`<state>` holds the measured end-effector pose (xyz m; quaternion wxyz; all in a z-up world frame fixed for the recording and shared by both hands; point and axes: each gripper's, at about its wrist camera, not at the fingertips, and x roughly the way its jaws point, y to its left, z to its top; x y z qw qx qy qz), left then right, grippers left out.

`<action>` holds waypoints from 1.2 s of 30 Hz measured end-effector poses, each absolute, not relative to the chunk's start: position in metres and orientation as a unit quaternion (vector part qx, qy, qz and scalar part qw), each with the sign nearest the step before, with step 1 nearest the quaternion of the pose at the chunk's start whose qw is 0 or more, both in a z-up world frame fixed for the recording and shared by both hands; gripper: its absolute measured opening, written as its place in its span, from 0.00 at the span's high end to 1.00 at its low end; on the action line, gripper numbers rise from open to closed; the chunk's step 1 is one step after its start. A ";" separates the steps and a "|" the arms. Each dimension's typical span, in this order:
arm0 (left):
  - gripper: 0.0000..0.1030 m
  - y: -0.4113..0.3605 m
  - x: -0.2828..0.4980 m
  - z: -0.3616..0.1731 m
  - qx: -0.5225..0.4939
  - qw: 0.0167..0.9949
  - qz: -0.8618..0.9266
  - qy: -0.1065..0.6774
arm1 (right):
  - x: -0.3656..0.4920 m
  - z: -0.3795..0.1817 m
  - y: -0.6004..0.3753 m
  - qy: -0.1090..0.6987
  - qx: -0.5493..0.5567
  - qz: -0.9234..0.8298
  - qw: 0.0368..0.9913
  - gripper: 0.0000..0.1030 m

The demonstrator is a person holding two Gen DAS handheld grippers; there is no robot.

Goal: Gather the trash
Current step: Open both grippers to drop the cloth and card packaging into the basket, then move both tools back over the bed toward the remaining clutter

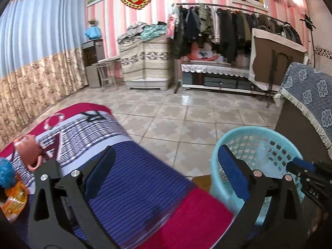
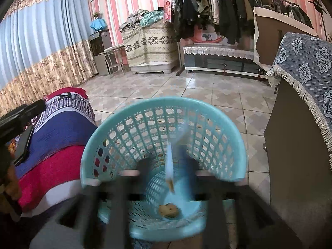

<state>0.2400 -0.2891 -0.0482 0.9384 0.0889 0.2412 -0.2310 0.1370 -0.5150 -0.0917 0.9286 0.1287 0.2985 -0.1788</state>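
A light-blue plastic basket (image 2: 132, 124) stands on the floor beside a table. A brown crumpled scrap (image 2: 168, 210) lies on its bottom. My right gripper (image 2: 169, 166) hangs over the basket's opening, badly blurred, with a pale thin piece of trash (image 2: 169, 166) between or just below its fingers. In the left wrist view the basket (image 1: 244, 137) is at the lower right with the right gripper's tip (image 1: 300, 167) over it. My left gripper (image 1: 164, 166) is open and empty above the table's striped cloth (image 1: 128, 178).
A pink mug (image 1: 27, 150), a blue fuzzy thing (image 1: 6, 174) and an orange wrapper (image 1: 14, 203) sit on the table's left. A black phone (image 2: 22, 145) lies on the cloth. A cabinet with blue fringed cloth (image 2: 300, 83) stands right of the basket. Tiled floor (image 2: 186, 87) lies beyond.
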 end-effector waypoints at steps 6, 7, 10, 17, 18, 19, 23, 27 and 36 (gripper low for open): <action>0.06 -0.249 0.228 -0.044 0.085 0.947 -0.196 0.240 | 0.131 -0.080 -0.499 0.286 0.089 -0.185 0.936 0.23; 0.06 -0.244 0.225 -0.041 0.086 0.949 -0.192 0.236 | 0.130 -0.077 -0.498 0.284 0.088 -0.184 0.937 0.20; 0.05 -0.226 0.212 -0.033 0.092 0.955 -0.174 0.222 | 0.125 -0.066 -0.489 0.270 0.077 -0.179 0.943 0.16; 0.05 -0.167 0.184 -0.014 0.078 0.967 -0.129 0.204 | 0.126 -0.051 -0.453 0.256 0.067 -0.148 0.953 0.14; 0.05 -0.158 0.182 -0.014 0.078 0.968 -0.122 0.203 | 0.127 -0.051 -0.449 0.256 0.068 -0.142 0.954 0.14; 0.05 -0.150 0.179 -0.015 0.077 0.969 -0.113 0.205 | 0.128 -0.050 -0.443 0.256 0.068 -0.135 0.955 0.14; 0.05 -0.109 0.170 -0.018 0.056 0.971 -0.079 0.218 | 0.130 -0.046 -0.422 0.256 0.061 -0.114 0.958 0.14; 0.05 -0.068 0.166 -0.022 0.021 0.970 -0.046 0.236 | 0.131 -0.041 -0.401 0.255 0.049 -0.095 0.961 0.14; 0.05 -0.018 0.152 -0.018 -0.015 0.971 -0.004 0.239 | 0.133 -0.034 -0.358 0.253 0.036 -0.058 0.965 0.14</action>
